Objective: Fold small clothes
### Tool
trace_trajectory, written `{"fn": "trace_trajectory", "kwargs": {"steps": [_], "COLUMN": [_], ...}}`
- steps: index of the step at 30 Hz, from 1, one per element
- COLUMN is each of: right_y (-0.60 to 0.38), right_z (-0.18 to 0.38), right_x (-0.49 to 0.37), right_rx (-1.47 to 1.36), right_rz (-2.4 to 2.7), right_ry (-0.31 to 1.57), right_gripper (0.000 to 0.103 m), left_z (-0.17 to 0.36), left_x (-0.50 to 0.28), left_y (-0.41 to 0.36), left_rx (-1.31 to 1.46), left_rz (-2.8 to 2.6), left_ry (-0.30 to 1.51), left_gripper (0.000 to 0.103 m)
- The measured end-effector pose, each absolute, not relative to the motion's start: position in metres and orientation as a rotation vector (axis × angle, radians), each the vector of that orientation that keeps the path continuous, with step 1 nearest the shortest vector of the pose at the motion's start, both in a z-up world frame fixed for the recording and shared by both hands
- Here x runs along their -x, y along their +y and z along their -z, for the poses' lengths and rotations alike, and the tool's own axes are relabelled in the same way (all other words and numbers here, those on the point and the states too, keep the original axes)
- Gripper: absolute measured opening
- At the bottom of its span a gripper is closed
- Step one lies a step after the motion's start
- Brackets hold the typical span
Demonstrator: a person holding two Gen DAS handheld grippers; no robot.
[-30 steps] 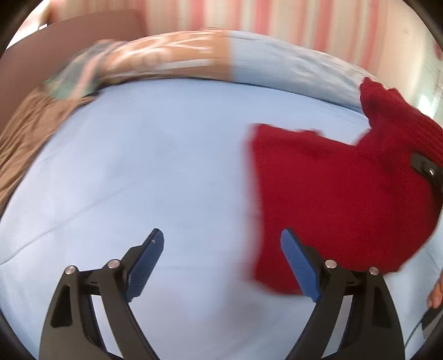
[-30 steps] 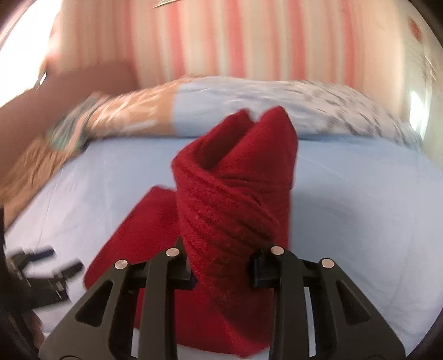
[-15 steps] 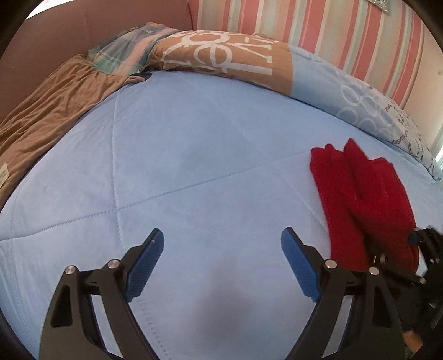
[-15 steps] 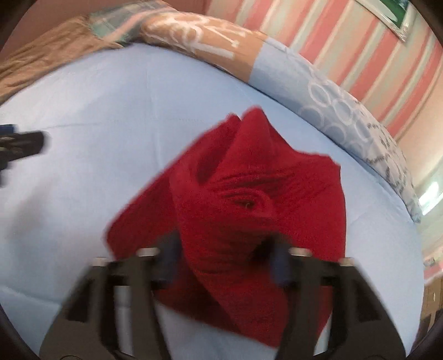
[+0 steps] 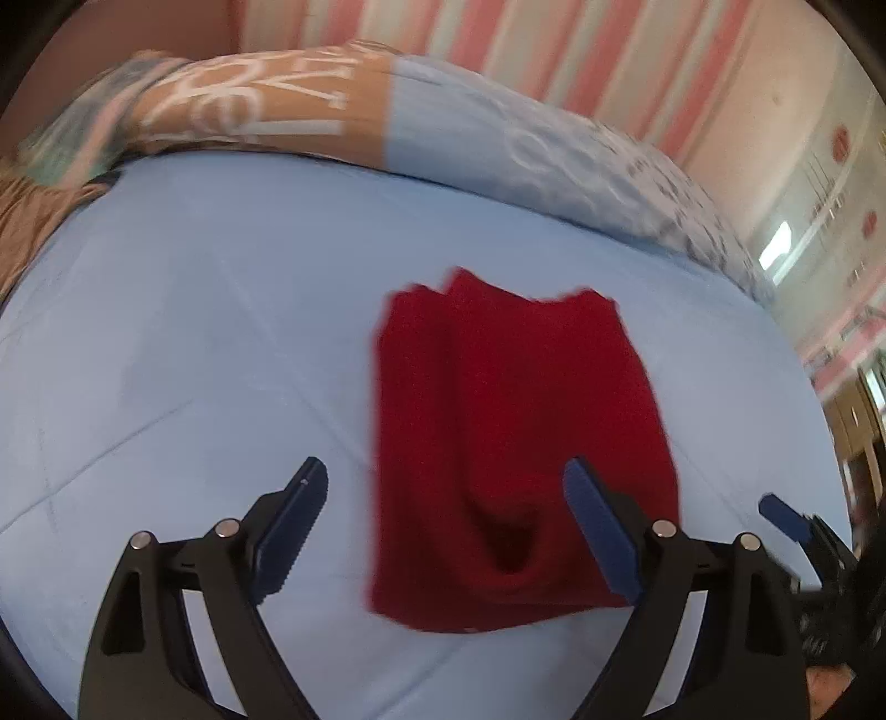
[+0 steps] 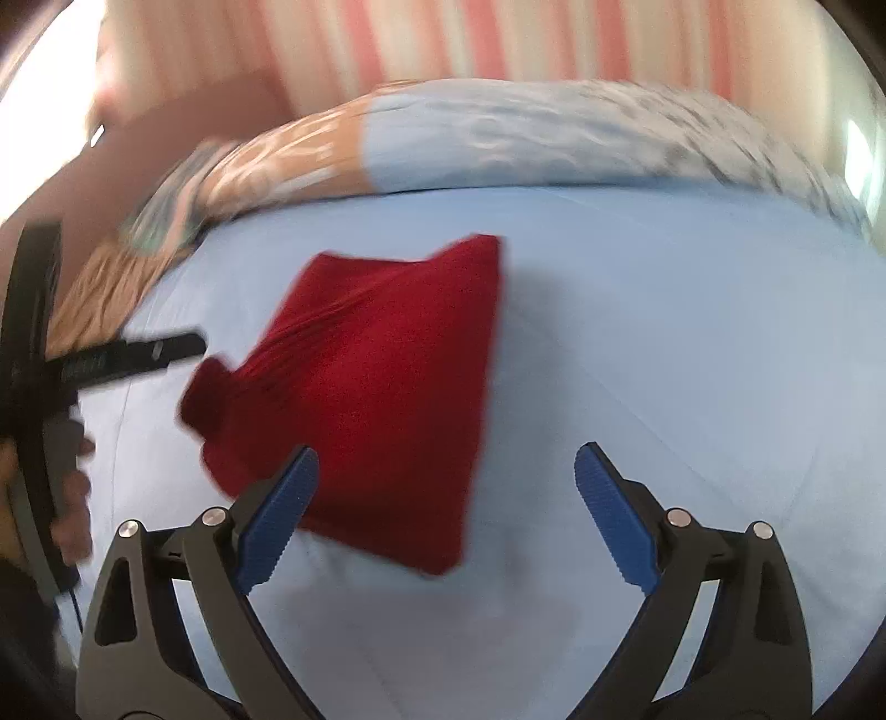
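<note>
A red knitted garment (image 5: 515, 443) lies folded in a rough rectangle on the light blue bed sheet (image 5: 194, 332). My left gripper (image 5: 446, 493) hovers over its near edge, open, with the cloth below the gap and not touched by the blue pads. In the right wrist view the same garment (image 6: 376, 399) lies ahead and to the left. My right gripper (image 6: 446, 471) has its jaws opening wide, nothing pinched between them, its left pad over the garment's near corner. One finger (image 6: 138, 354) of the left gripper shows at the left edge.
A patterned orange and pale blue duvet (image 5: 266, 105) runs along the back of the bed. Brown cloth (image 5: 22, 232) lies at the far left. A pink striped wall (image 5: 498, 44) stands behind. A person's hand (image 6: 72, 498) holds the left gripper's handle.
The right gripper has let go of the red garment, which it held bunched up; the garment now lies flat on the sheet. The left gripper has swung over the garment.
</note>
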State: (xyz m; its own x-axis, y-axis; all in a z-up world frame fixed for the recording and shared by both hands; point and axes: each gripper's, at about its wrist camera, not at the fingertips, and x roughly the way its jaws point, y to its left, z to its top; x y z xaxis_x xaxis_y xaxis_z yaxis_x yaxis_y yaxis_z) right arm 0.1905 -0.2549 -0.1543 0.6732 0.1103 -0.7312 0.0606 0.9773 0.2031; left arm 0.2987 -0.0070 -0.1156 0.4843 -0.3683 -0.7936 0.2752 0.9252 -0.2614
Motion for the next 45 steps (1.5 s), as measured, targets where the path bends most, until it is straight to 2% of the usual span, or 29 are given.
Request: {"fn": "trace_trajectory", "kwargs": {"steps": [3,4,5,6,7,12,16,18,19,20,22,25,30,34,40,45], "right_y": [-0.263,-0.263,-0.264,-0.265,-0.266,-0.259,-0.248,-0.247,-0.249,-0.251,-0.256,-0.264,-0.274,-0.278,-0.282,-0.290], "right_z": [0.156,0.156,0.156,0.157,0.157,0.158,0.175,0.179,0.179,0.177,0.172,0.173,0.191,0.200,0.209,0.217], "right_x": [-0.186,-0.185,-0.184,-0.185,-0.184,-0.181,-0.191,-0.194,-0.195,-0.196,-0.202,-0.216,-0.230,-0.227,-0.228,-0.226], "right_rx": [-0.237,-0.238,-0.243,-0.253,-0.267,-0.275,-0.259,-0.275,-0.288,-0.299,-0.317,-0.350,-0.449,-0.476,-0.508,-0.628], "right_rz": [-0.004,0.001,0.002,-0.001,-0.006,-0.038,-0.060,-0.070,-0.081,-0.092,-0.110,-0.118,-0.126,-0.121,-0.137,-0.207], "right_ry": [0.818,0.811,0.805,0.800,0.791,0.767,0.820,0.832,0.825,0.815,0.801,0.816,0.860,0.872,0.890,0.878], "right_gripper": [0.094,0.094,0.094,0.093,0.093,0.093,0.093,0.093,0.094,0.094,0.097,0.099,0.099,0.099,0.099,0.099], "left_z": [0.129,0.138,0.145,0.154,0.165,0.182,0.193,0.184,0.174,0.165,0.144,0.133,0.161,0.182,0.222,0.221], "left_x": [-0.298,-0.297,-0.295,-0.291,-0.287,-0.259,-0.254,-0.253,-0.252,-0.252,-0.257,-0.287,-0.347,-0.368,-0.373,-0.377], "left_y": [-0.026,-0.030,-0.031,-0.032,-0.028,0.006,0.019,0.025,0.030,0.036,0.050,0.057,0.032,0.029,0.057,0.047], "left_rx": [0.073,0.047,0.028,0.017,-0.001,0.029,0.071,0.110,0.114,0.114,0.170,0.253,0.318,0.306,0.612,0.713], "left_rz": [0.444,0.439,0.434,0.437,0.419,0.401,0.423,0.462,0.444,0.427,0.432,0.432,0.509,0.502,0.641,0.803], "left_ry": [1.061,1.093,1.116,1.143,1.165,1.121,1.127,1.111,1.087,1.057,0.995,1.009,1.159,1.190,1.238,1.267], "left_gripper": [0.087,0.078,0.051,0.036,0.027,0.024,0.028,0.043,0.071,0.084,0.087,0.100,0.100,0.101,0.102,0.101]}}
